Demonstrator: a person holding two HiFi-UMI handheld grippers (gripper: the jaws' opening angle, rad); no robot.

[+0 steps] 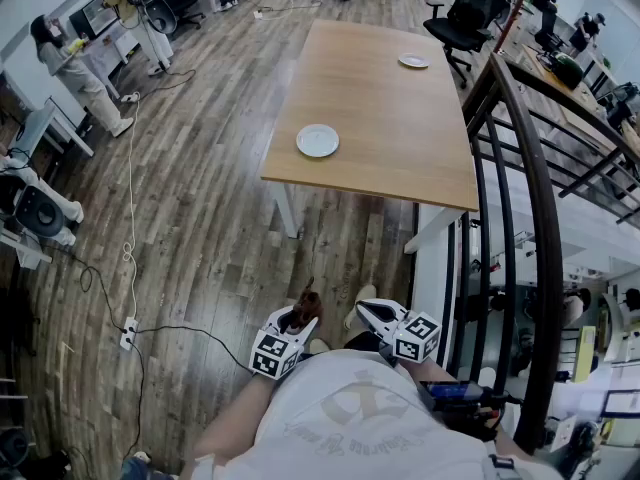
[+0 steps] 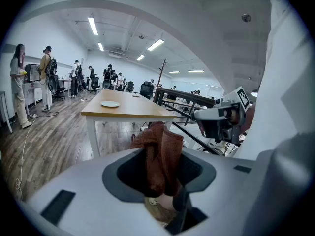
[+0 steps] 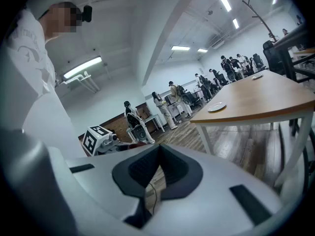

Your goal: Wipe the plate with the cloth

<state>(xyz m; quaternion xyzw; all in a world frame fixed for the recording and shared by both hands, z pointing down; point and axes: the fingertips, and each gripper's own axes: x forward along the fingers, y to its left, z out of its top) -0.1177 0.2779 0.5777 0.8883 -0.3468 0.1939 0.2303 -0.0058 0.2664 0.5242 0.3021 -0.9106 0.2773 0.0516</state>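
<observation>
A white plate [image 1: 317, 140] lies near the front edge of a long wooden table [image 1: 400, 158], well ahead of me. The left gripper view shows the same plate [image 2: 110, 103] far off. A rust-brown cloth [image 2: 160, 154] stands bunched up between the jaws of my left gripper [image 2: 158, 176], which is shut on it. In the head view this cloth [image 1: 306, 302] sticks out of the left gripper [image 1: 301, 318], held close to my body above the floor. My right gripper [image 1: 366, 312] is beside it, shut and holding nothing [image 3: 156, 168]. The plate [image 3: 216, 107] also shows in the right gripper view.
A second white plate [image 1: 413, 61] sits at the table's far end. A dark metal railing [image 1: 520, 218] runs along the right side. Cables and a power strip [image 1: 128, 333] lie on the wooden floor at left. Black office chairs [image 1: 465, 13] and several people stand further back.
</observation>
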